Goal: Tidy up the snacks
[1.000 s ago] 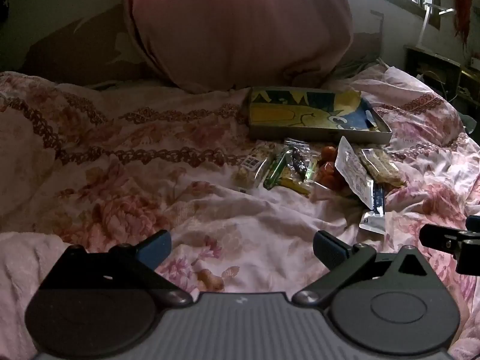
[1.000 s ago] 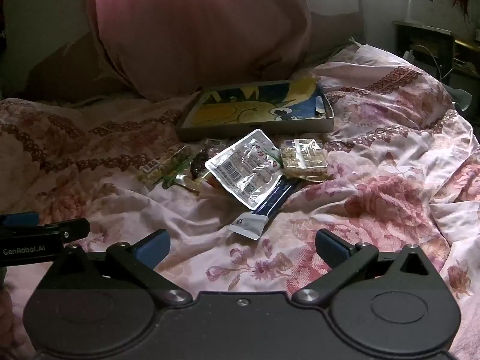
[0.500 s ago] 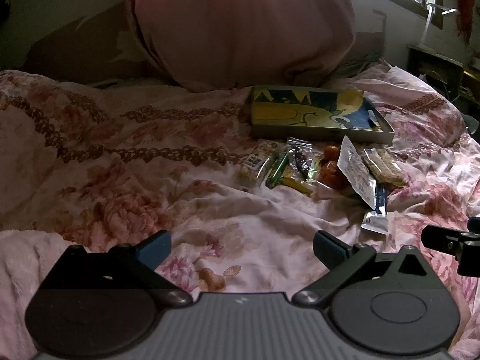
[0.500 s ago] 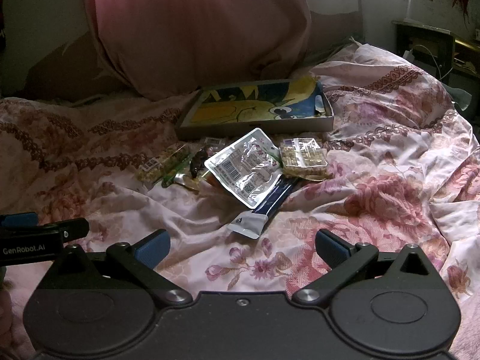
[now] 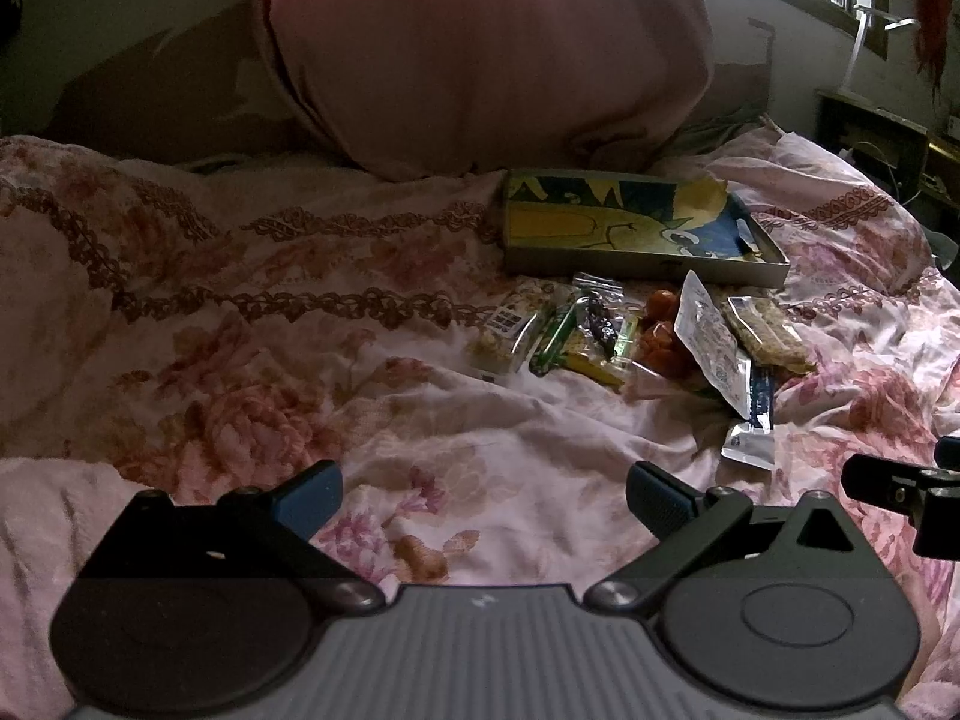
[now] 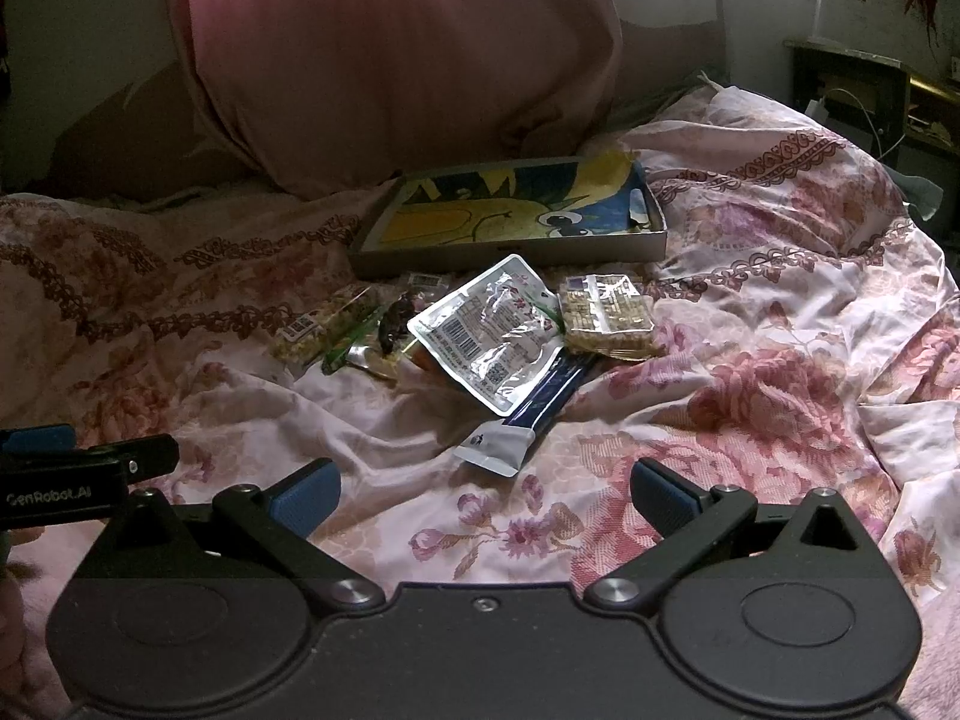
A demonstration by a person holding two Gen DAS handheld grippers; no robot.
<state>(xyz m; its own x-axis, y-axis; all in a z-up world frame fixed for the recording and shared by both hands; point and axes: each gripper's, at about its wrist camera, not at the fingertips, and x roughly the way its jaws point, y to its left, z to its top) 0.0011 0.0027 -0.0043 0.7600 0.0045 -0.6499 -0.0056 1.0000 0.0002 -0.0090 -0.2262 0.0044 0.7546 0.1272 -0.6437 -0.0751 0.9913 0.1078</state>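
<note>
Several snack packets lie in a loose pile on a floral bedspread: a silver foil pouch (image 6: 489, 333), a blue stick packet (image 6: 528, 411), a clear pack of nut bars (image 6: 606, 315), a peanut pack (image 6: 312, 330), and orange sweets (image 5: 660, 339). Behind them sits a shallow box (image 6: 510, 210) with a yellow and blue cartoon print; it also shows in the left wrist view (image 5: 630, 228). My left gripper (image 5: 483, 498) is open and empty, well short of the pile. My right gripper (image 6: 483, 495) is open and empty, just in front of the blue stick packet.
A big pink pillow (image 5: 480, 48) leans against the headboard behind the box. The bedspread (image 6: 750, 390) is rumpled, with folds around the pile. A dark bedside stand (image 6: 852, 84) is at the far right.
Both grippers have drifted slightly; the pile and box sit a little farther right in the left wrist view. Nothing was grasped or moved.
</note>
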